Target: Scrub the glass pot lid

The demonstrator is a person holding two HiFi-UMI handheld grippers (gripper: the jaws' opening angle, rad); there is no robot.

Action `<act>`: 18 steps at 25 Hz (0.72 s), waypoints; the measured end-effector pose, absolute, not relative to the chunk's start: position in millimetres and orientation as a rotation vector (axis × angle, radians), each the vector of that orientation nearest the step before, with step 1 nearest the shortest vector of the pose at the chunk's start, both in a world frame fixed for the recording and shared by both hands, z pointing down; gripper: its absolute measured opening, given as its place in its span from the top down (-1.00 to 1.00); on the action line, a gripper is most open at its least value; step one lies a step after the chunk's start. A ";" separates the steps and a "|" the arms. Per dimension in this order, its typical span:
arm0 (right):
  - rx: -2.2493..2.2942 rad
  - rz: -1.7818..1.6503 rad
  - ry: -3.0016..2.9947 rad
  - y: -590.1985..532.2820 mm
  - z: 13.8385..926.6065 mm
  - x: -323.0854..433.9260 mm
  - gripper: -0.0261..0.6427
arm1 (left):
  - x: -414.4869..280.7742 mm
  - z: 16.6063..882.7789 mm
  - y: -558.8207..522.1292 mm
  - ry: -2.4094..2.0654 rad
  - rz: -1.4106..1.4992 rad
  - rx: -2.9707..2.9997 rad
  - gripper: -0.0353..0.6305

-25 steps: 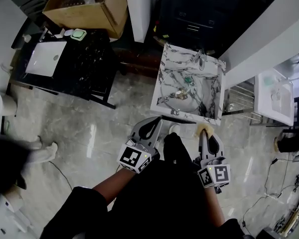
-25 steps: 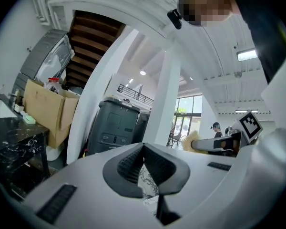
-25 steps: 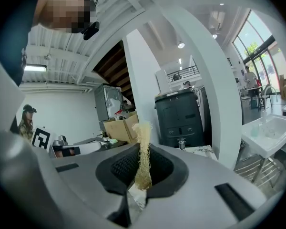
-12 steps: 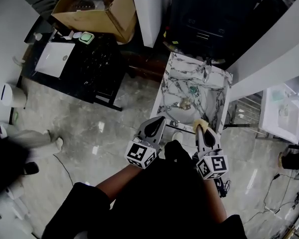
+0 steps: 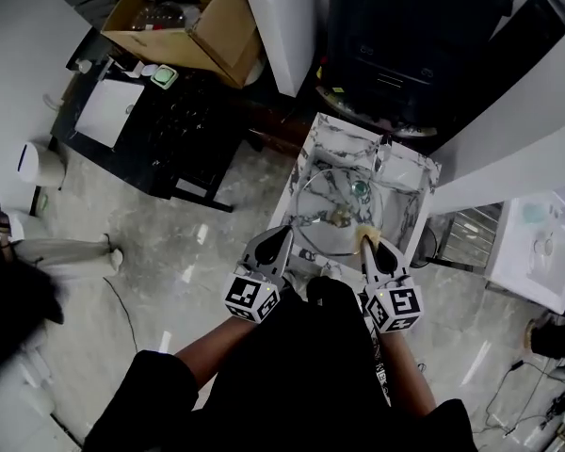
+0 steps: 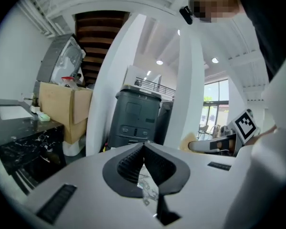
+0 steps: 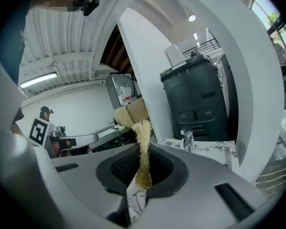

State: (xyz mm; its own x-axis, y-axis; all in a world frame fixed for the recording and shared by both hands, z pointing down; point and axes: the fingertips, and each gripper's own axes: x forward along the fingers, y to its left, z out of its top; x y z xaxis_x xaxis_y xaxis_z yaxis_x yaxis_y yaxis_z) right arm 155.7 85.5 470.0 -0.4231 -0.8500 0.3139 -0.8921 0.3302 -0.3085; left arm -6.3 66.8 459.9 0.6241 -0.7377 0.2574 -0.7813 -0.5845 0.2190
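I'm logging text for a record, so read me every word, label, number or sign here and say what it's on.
No readable words or numbers anywhere.
Left cube's black-and-white square marker on the left gripper: a pattern, not text.
Right cube's black-and-white square marker on the right gripper, whose fingers pinch a tan fibrous scrubber: likewise a pattern.
Brown cardboard box: no print legible.

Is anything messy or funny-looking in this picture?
Nothing looks spilled or broken. The round glass pot lid lies in the marble-patterned sink, with a brownish smudge near its middle, maybe dirt. The right hand-held gripper is shut on a frayed tan fibre scrubber.
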 end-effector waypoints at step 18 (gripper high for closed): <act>1.345 0.786 -2.366 32.3 600.6 138.4 0.76 | 28.5 540.2 16.9 -1.243 0.242 2.483 0.85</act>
State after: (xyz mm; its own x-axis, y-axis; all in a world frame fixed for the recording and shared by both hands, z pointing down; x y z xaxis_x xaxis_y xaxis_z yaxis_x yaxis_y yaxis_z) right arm 138.4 32.3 600.6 -0.5127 -0.6899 0.5110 -0.8586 0.4099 -0.3080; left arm 28.5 16.9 540.2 0.5999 -0.7397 0.3049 -0.8001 -0.5523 0.2341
